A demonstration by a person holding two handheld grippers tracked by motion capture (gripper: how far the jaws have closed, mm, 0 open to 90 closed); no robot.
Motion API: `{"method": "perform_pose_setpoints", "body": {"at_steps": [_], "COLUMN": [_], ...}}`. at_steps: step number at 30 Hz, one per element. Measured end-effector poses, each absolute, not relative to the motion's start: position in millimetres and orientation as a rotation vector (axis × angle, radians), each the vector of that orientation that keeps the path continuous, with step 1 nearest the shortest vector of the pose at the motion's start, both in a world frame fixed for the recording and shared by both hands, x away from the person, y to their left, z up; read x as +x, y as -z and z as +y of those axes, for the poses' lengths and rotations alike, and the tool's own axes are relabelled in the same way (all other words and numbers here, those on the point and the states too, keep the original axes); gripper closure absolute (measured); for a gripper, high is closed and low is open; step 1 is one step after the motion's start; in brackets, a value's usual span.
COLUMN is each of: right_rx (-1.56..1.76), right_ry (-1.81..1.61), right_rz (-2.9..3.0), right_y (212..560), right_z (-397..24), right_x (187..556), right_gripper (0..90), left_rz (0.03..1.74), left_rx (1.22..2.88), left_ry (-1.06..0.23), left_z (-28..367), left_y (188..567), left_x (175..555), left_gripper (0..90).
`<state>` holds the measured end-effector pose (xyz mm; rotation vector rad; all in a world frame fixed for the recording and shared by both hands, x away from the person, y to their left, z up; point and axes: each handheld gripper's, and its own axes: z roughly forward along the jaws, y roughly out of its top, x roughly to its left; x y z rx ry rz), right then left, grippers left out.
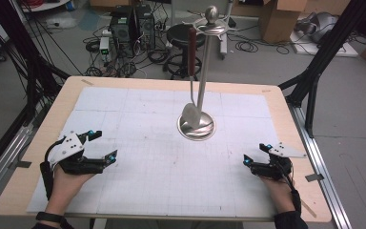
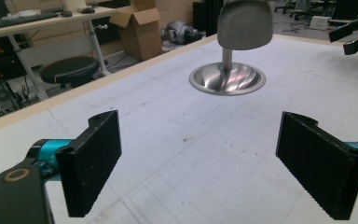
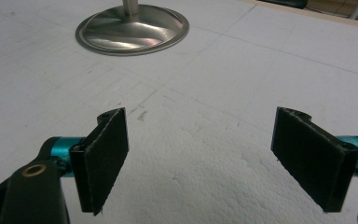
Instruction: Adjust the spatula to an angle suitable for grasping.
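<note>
1. Left gripper (image 1: 97,145): near the table edge, left of the stand (image 1: 196,126) and well apart from it; jaws spread wide, holding nothing.
2. Spatula (image 1: 191,86): hangs on the stand by its handle, blade just above the base. Hanging appears done.
3. Right gripper (image 1: 256,155): right of the stand, well apart; jaws released, empty. Nothing visibly left to do.
</note>
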<state>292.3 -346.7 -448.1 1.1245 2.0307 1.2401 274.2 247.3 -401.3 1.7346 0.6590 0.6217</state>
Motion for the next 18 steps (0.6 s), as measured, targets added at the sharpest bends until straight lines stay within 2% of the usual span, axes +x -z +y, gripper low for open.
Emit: {"method": "perform_pose_setpoints", "body": {"at_steps": [7, 18], "right_rx": [1.116, 1.112], "right_ry": [-1.231, -1.225], "right_rz": [2.037, 2.043], "right_y": [448, 448], "right_z": [-346, -345], "right_x": [292, 293], "right_gripper": [18.0, 18.0], "left_rz": [0.694, 0.719], "left_rx": [1.719, 1.724], "left_ry": [-0.577, -0.588], "left_z": [254, 258], "left_y": [417, 425], "left_x": [275, 276], "left_gripper": [14.7, 14.6]}}
